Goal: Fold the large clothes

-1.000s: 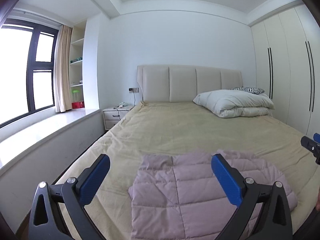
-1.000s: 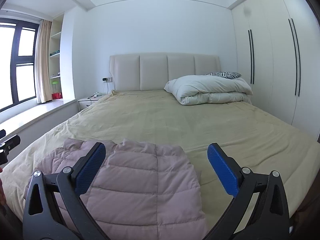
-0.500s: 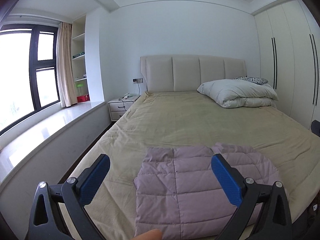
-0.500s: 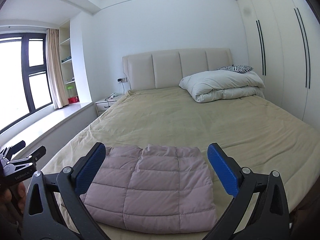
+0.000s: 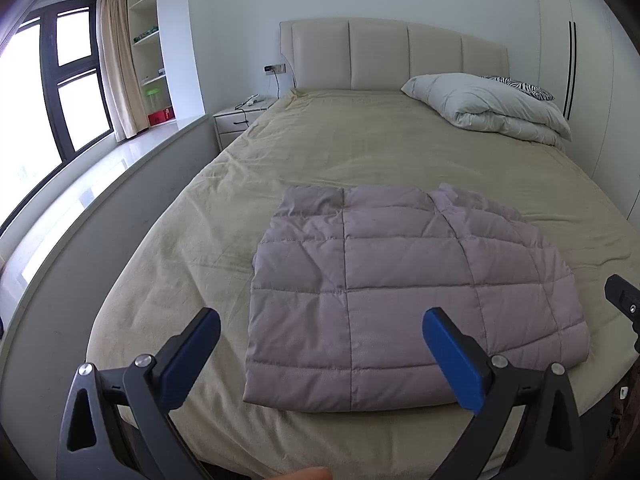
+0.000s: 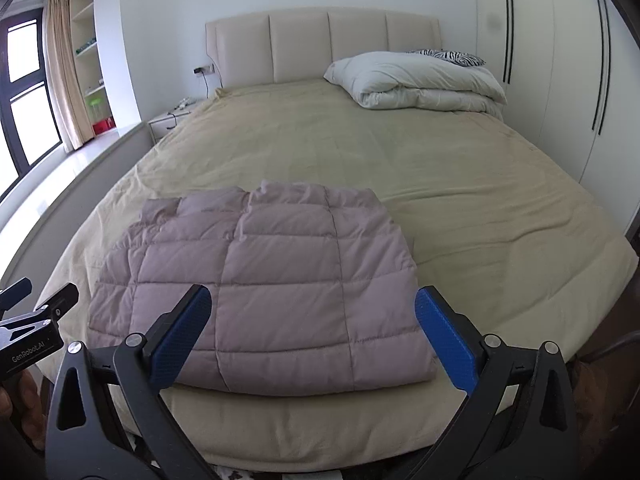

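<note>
A pale mauve quilted jacket [image 5: 396, 288] lies folded into a flat rectangle near the foot of the bed [image 5: 360, 148]; it also shows in the right wrist view [image 6: 264, 284]. My left gripper [image 5: 320, 344] is open and empty, held back from the jacket's near edge. My right gripper [image 6: 312, 328] is open and empty, also held back above the bed's foot edge. The left gripper shows at the left edge of the right wrist view [image 6: 32, 320], and part of the right one at the right edge of the left wrist view [image 5: 624, 304].
A folded white duvet [image 5: 492, 104] and a zebra pillow [image 5: 520, 86] lie at the head on the right. A nightstand [image 5: 240, 118] and a window ledge [image 5: 80, 184] run along the left. Wardrobe doors [image 6: 560, 60] stand on the right.
Both grippers have drawn back and risen away from the jacket, tilting down, so the whole folded jacket now lies in view beyond the fingers. The jacket has not moved.
</note>
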Demonstrator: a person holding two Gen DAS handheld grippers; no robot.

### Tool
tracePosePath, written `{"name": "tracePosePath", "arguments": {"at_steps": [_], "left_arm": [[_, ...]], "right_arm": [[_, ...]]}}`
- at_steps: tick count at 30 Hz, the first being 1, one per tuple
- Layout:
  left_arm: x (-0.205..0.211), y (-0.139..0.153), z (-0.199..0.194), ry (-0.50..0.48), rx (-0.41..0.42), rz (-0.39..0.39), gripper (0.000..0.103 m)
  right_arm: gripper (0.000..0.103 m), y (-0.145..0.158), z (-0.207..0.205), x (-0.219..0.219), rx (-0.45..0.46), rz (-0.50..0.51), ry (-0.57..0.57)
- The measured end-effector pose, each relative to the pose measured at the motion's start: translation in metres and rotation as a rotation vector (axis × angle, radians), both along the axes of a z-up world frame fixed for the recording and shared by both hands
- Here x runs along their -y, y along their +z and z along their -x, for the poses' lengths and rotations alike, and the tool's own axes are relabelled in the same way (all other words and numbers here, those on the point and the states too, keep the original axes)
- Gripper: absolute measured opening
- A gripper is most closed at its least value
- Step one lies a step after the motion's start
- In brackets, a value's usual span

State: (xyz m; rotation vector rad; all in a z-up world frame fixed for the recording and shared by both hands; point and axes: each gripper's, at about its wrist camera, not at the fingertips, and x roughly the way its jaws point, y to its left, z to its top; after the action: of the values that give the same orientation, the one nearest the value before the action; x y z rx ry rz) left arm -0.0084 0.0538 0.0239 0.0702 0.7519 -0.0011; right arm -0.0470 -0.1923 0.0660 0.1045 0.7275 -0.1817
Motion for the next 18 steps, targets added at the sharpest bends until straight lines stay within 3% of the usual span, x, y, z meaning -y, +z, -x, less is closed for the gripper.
{"name": "tracePosePath", "arguments": {"at_steps": [6, 18], "left_arm": [[0.007, -0.006, 0.0, -0.02, -0.023, 0.002, 0.103], [0.013, -0.004, 0.003, -0.026, -0.018, -0.003, 0.103]], "right_arm": [[0.103, -0.03, -0.016, -0.006, -0.108, 0.045, -0.001], [0.103, -0.021, -0.012, -0.016, -0.091, 0.047, 0.009]]}}
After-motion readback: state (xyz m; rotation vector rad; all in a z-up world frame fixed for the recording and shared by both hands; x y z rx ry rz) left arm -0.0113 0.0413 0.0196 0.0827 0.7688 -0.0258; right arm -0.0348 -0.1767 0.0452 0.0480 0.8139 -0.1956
